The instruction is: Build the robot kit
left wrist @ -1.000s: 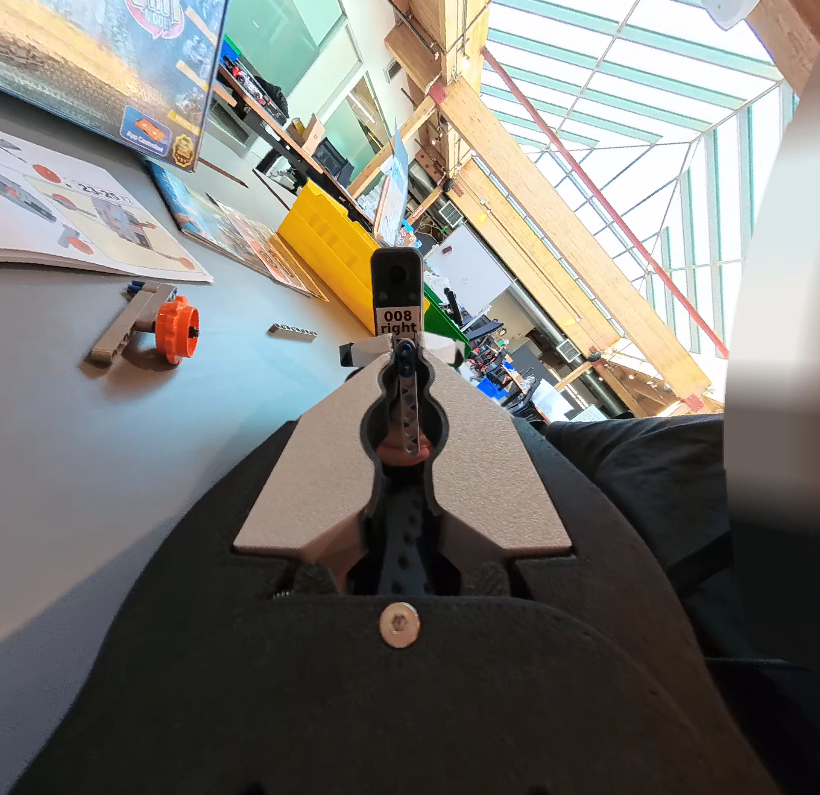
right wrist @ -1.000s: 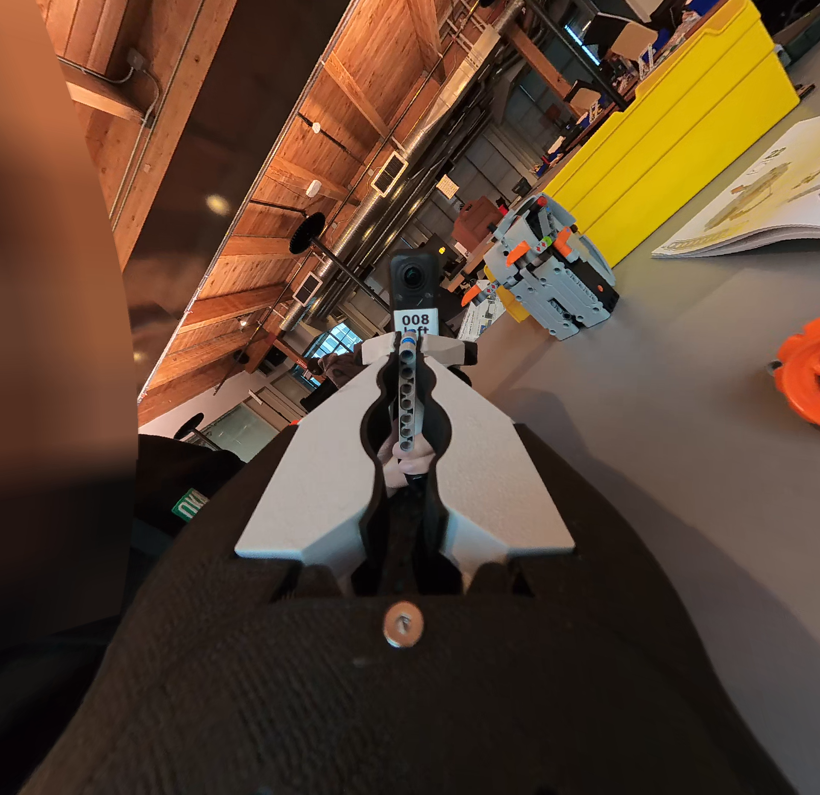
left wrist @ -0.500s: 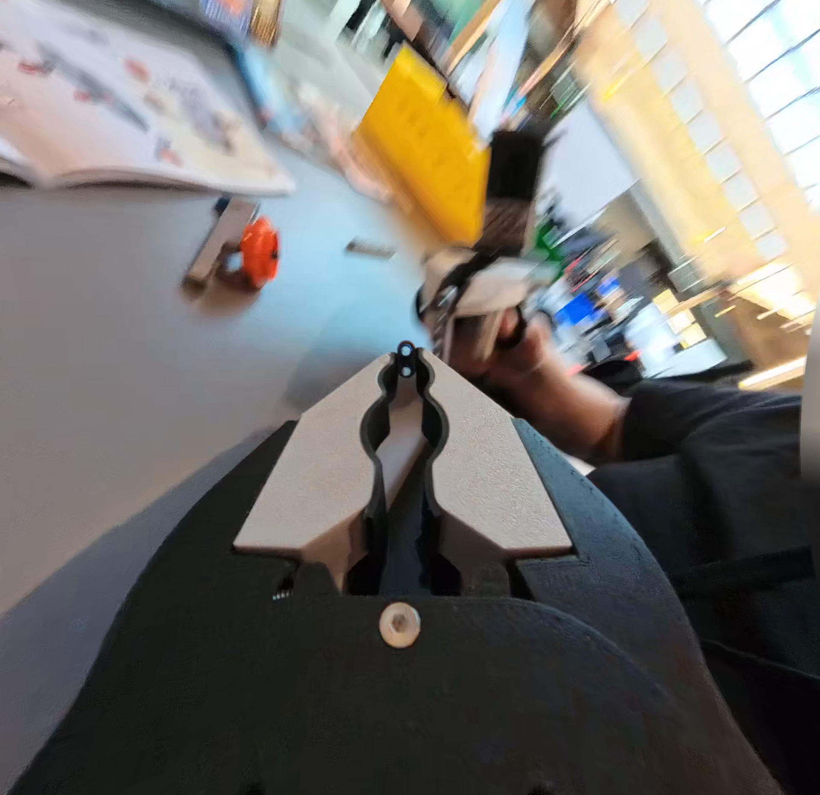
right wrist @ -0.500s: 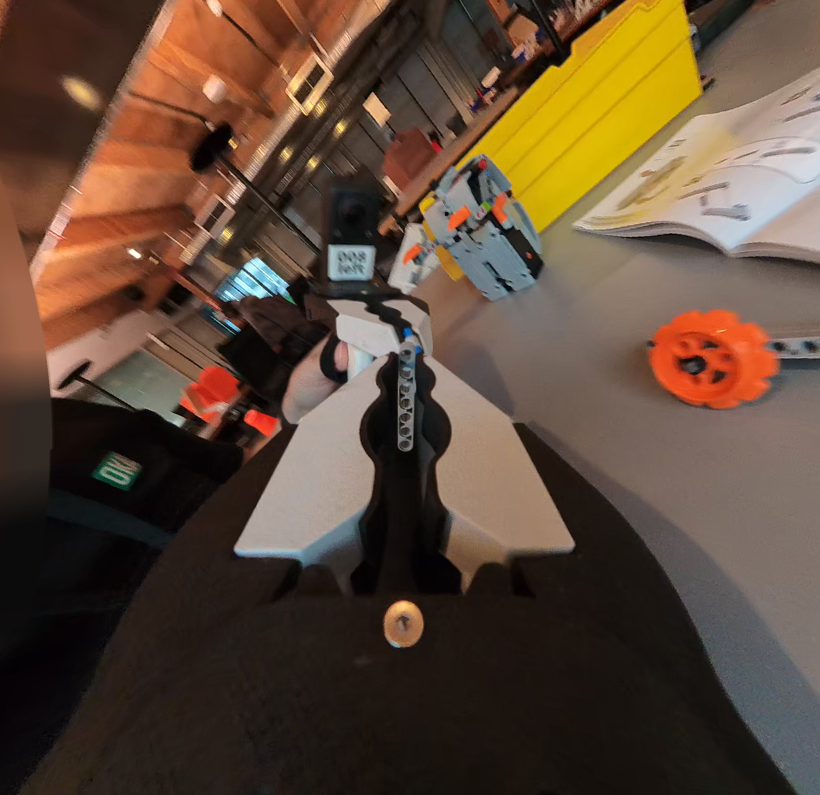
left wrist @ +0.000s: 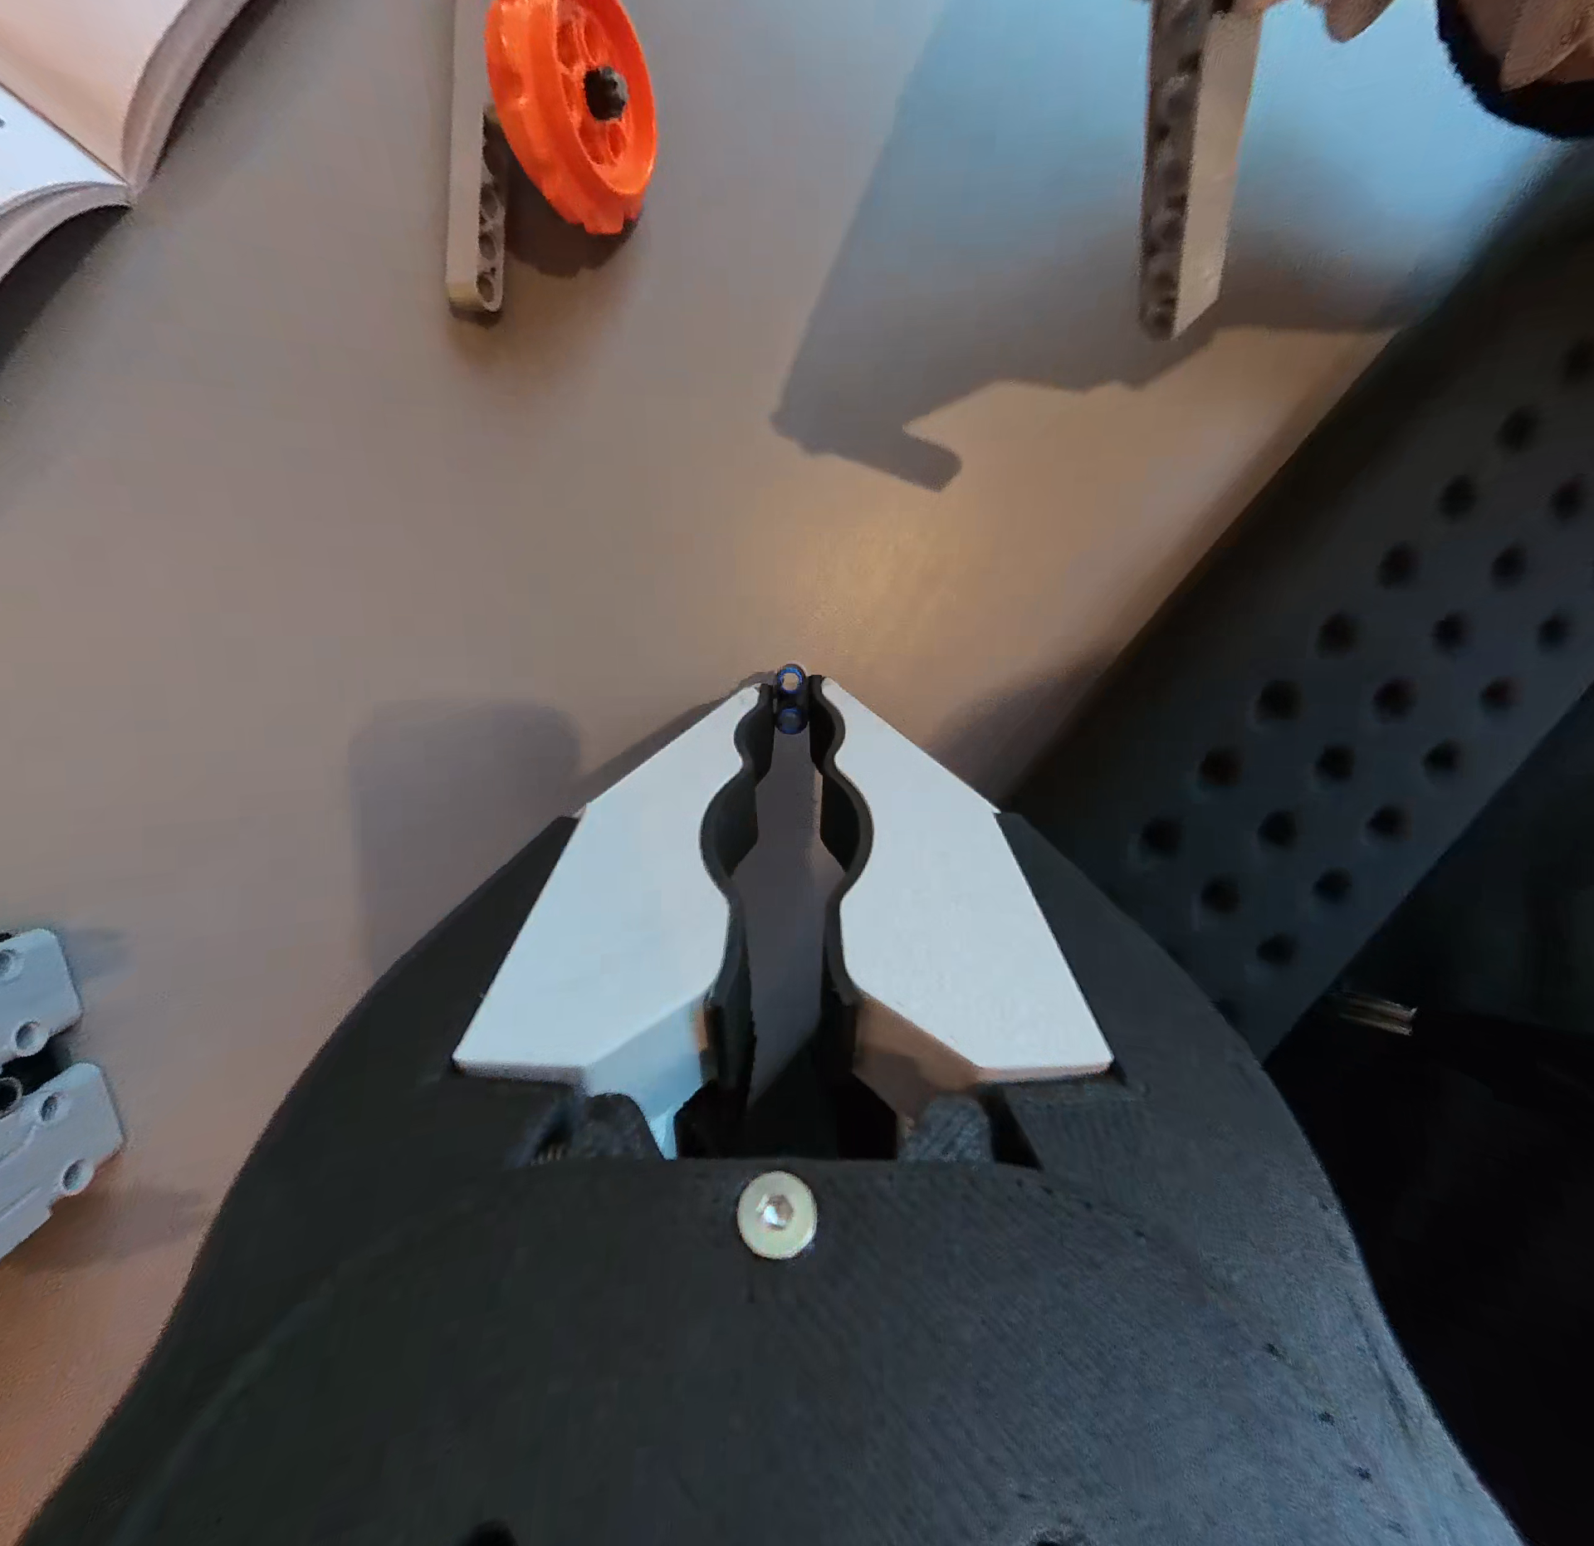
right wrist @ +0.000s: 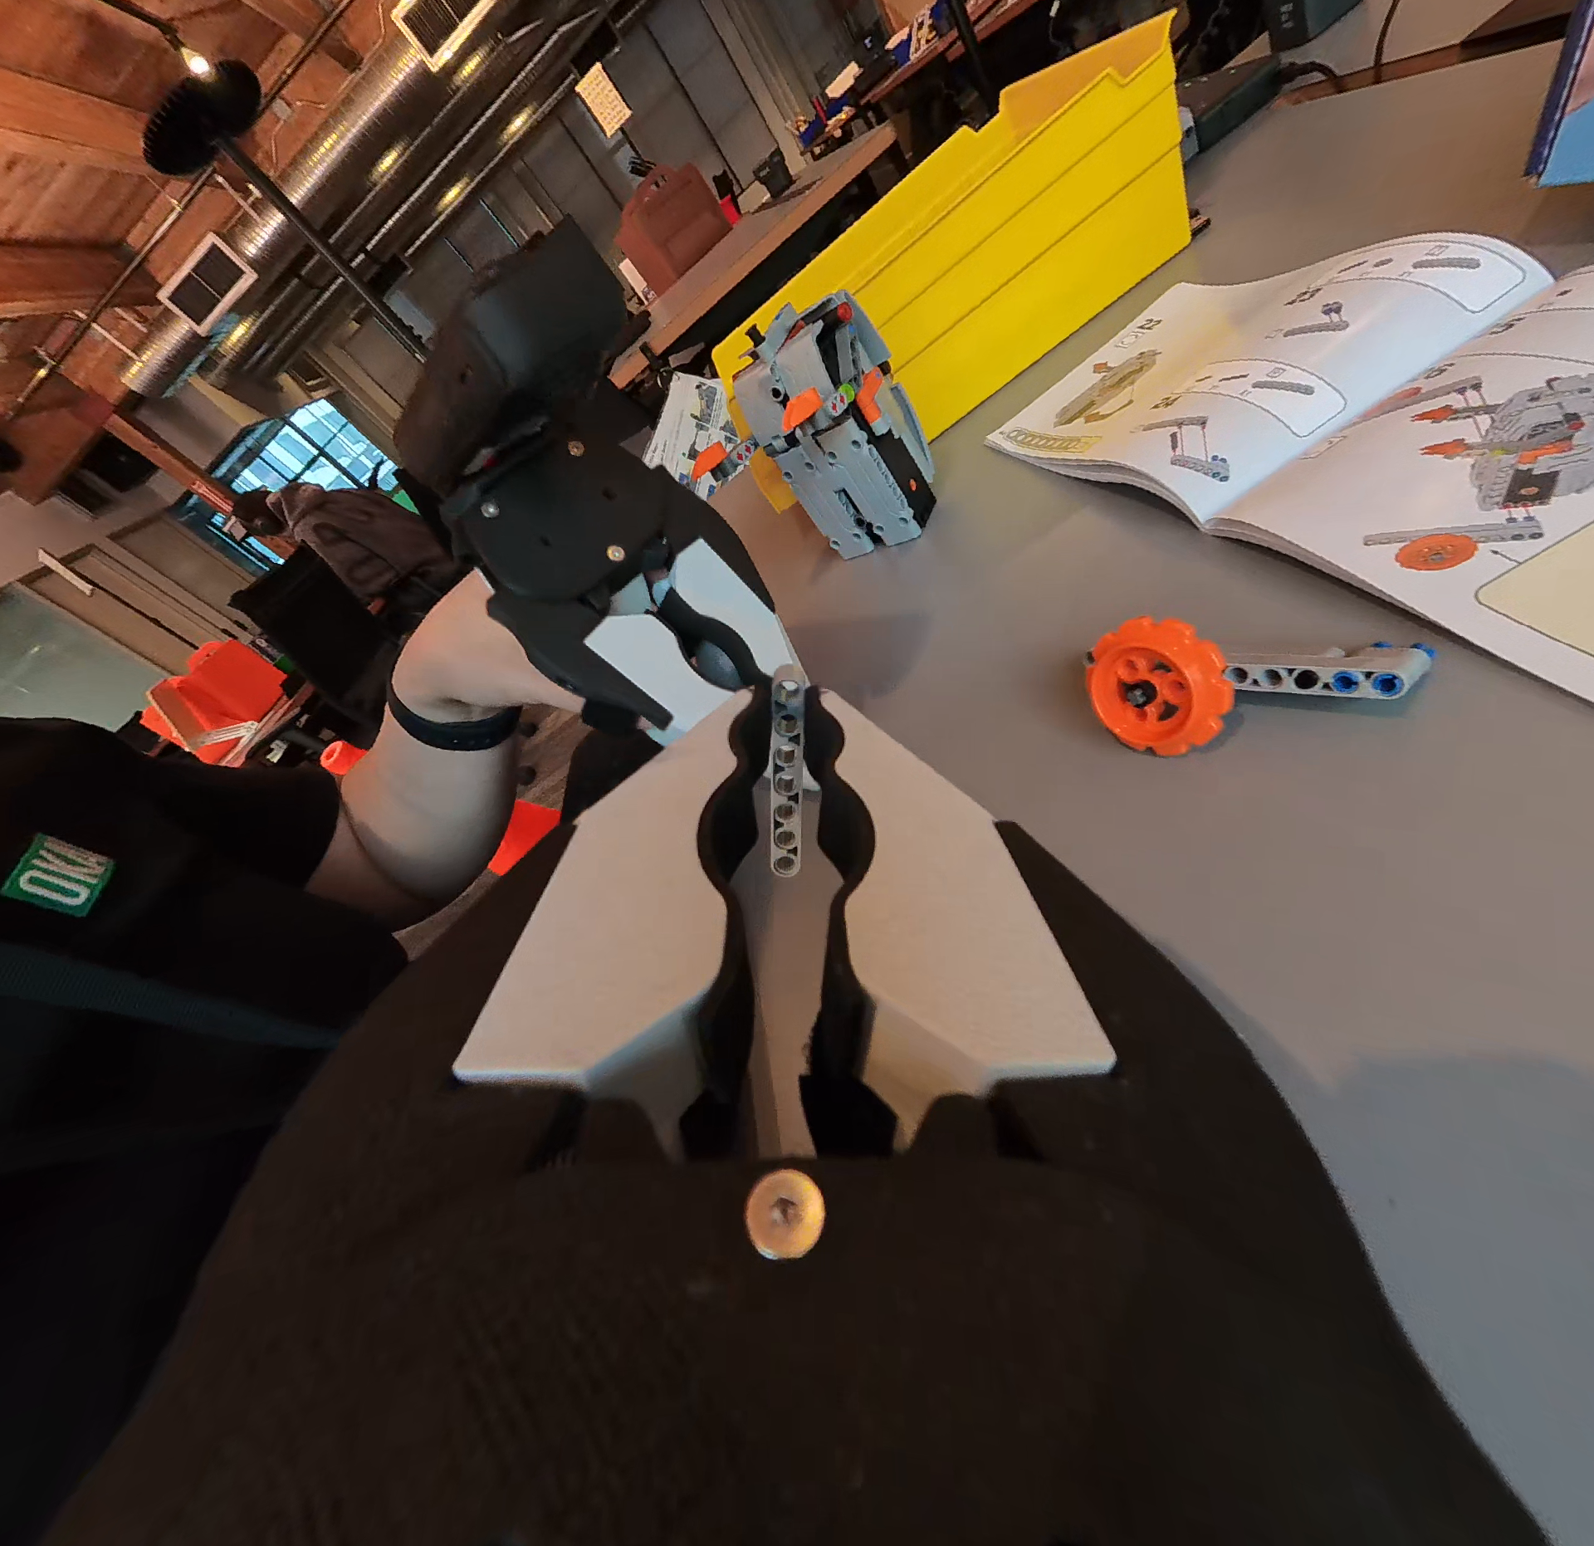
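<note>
My left gripper (left wrist: 789, 687) is shut on a small blue pin (left wrist: 789, 701) at its tips, pointing down at the grey table (left wrist: 431, 512). My right gripper (right wrist: 789, 694) is shut on a light grey beam with holes (right wrist: 787, 780), which stands out past its tips. In the right wrist view, the left gripper (right wrist: 750, 668) sits just ahead and left of the beam's end. In the left wrist view, the beam (left wrist: 1164, 167) hangs at top right in the right gripper's fingers (left wrist: 1212, 167). An orange wheel (left wrist: 569, 90) on another grey beam (left wrist: 474, 167) lies on the table.
The orange wheel (right wrist: 1156, 698) and its beam with blue pins (right wrist: 1320, 676) lie right of my grippers. An open instruction booklet (right wrist: 1337, 400), a grey brick model (right wrist: 837, 435) and a yellow bin (right wrist: 992, 245) stand farther back. A black perforated surface (left wrist: 1380, 728) borders the table. My right fingertips sit around 11 centimetres from my left ones. From the right gripper's tips to the orange wheel (left wrist: 569, 90) is close to 9 centimetres. Look for it in the right wrist view (right wrist: 1116, 665) too.
The two grippers faced each other tip to tip, with the beam between them. They have drawn apart and tipped down toward the table. The left keeps the blue pin, the right the beam.
</note>
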{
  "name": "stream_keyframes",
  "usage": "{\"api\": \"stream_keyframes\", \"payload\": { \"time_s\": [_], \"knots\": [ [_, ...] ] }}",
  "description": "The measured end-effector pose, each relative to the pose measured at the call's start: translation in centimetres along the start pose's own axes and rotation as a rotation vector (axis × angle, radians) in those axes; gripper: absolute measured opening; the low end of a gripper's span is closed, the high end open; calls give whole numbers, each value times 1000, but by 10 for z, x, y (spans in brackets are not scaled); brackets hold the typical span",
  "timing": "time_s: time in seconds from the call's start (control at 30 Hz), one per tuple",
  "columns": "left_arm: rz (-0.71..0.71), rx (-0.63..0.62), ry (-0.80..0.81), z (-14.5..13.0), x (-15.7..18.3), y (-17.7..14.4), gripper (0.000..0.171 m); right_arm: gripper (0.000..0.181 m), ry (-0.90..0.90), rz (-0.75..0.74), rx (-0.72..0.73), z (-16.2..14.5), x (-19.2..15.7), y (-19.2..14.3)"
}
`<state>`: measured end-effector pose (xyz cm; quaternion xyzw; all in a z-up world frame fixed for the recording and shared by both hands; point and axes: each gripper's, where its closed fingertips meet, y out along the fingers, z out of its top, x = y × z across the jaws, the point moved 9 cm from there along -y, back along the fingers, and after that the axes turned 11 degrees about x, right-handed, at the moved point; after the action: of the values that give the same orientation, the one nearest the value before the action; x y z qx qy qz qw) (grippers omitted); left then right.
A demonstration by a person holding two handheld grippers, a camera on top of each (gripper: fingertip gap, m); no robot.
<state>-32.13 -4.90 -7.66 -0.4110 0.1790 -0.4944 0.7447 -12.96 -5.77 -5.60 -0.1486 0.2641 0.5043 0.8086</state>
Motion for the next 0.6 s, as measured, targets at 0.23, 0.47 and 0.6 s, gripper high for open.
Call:
{"api": "stream_keyframes", "payload": {
  "time_s": [0.23, 0.47, 0.6],
  "knots": [
    [68, -87, 80, -4, 6, 7, 5, 5, -12, 15, 1, 0, -4, 0],
    [45, -75, 46, -3, 5, 6, 20, 5, -10, 15, -4, -1, -4, 0],
    [45, -38, 36, -3, 4, 2, 19, 5, -6, 14, -4, -1, -3, 1]
  ]
}}
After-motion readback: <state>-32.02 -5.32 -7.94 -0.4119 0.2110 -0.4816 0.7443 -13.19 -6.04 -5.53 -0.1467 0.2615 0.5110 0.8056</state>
